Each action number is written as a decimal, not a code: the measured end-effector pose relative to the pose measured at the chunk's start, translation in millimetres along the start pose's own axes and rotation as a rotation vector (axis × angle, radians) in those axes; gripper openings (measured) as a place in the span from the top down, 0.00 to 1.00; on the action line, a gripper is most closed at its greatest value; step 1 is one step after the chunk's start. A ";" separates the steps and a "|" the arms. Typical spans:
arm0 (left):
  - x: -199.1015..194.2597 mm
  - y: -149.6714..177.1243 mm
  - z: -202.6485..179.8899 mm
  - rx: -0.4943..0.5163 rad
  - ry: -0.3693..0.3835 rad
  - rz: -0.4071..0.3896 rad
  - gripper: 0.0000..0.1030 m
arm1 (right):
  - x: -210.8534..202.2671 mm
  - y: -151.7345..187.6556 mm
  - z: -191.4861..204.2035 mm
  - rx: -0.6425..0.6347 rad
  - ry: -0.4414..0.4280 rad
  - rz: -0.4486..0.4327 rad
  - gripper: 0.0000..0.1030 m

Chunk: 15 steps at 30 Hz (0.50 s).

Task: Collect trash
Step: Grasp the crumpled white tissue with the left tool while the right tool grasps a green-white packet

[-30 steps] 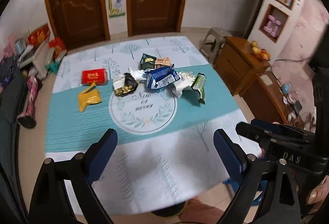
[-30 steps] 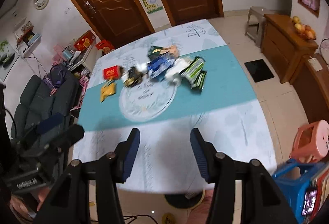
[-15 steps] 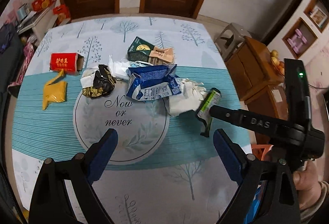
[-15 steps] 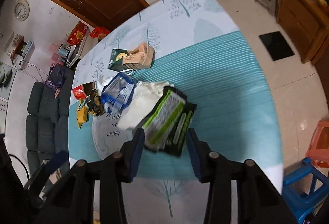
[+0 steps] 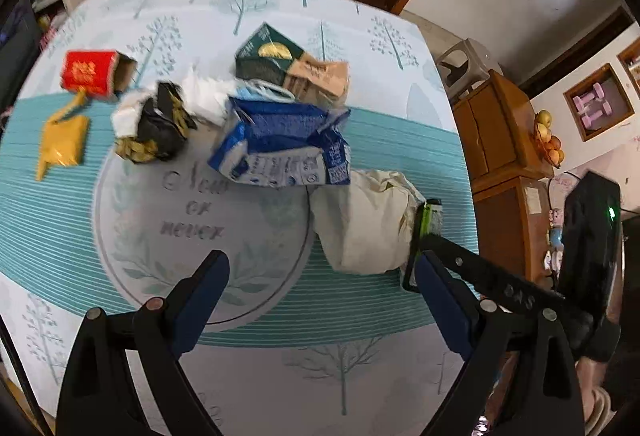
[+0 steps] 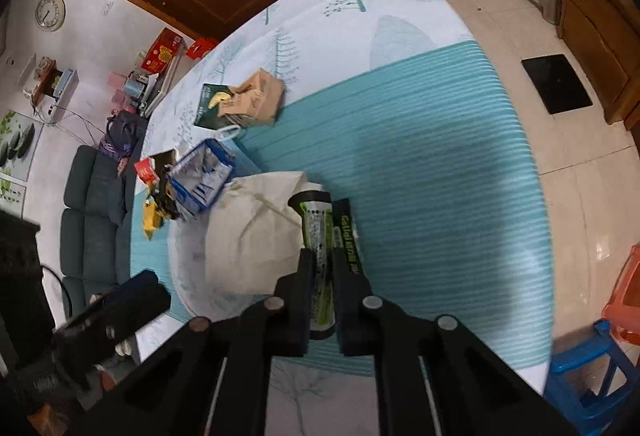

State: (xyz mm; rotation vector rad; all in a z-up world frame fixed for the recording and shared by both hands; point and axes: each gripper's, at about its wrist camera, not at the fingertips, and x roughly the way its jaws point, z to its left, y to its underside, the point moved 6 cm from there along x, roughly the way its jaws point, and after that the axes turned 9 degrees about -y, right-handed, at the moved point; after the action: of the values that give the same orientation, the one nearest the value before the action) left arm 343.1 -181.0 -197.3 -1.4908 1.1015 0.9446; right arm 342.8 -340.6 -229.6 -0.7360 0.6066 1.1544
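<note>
**A:** Where's the wrapper (image 6: 320, 256)?

**B:** On the teal stripe of the bench (image 6: 440, 175), at the right end of the trash pile, touching the white bag (image 6: 252, 232). My right gripper (image 6: 322, 300) is closing on it, the pads already pinching its near end.

**A:** Which way does it lie?

**B:** Long axis along my fingers, far end pointing away toward the doors.

**A:** How do I lift it well?

**B:** I'd finish the squeeze, then rise straight, so the thin film doesn't slip and the bag isn't dragged. My left gripper (image 5: 320, 300) hangs spread and empty above the bench.
</note>
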 end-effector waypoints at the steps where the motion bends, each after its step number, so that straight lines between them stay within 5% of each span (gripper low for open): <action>1: 3.8 0.5 -1.0 -0.003 0.007 0.010 0.10 | -2.1 1.7 -2.9 -0.002 0.005 -0.003 0.93; 15: 49.1 -5.9 -17.8 0.039 0.046 0.080 0.10 | -15.2 1.6 -21.6 -0.035 0.047 -0.018 0.95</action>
State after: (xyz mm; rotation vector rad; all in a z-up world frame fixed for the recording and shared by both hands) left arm 362.7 -206.3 -239.0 -1.4523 1.2139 0.9420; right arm 335.6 -365.9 -231.9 -0.7994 0.6193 1.1364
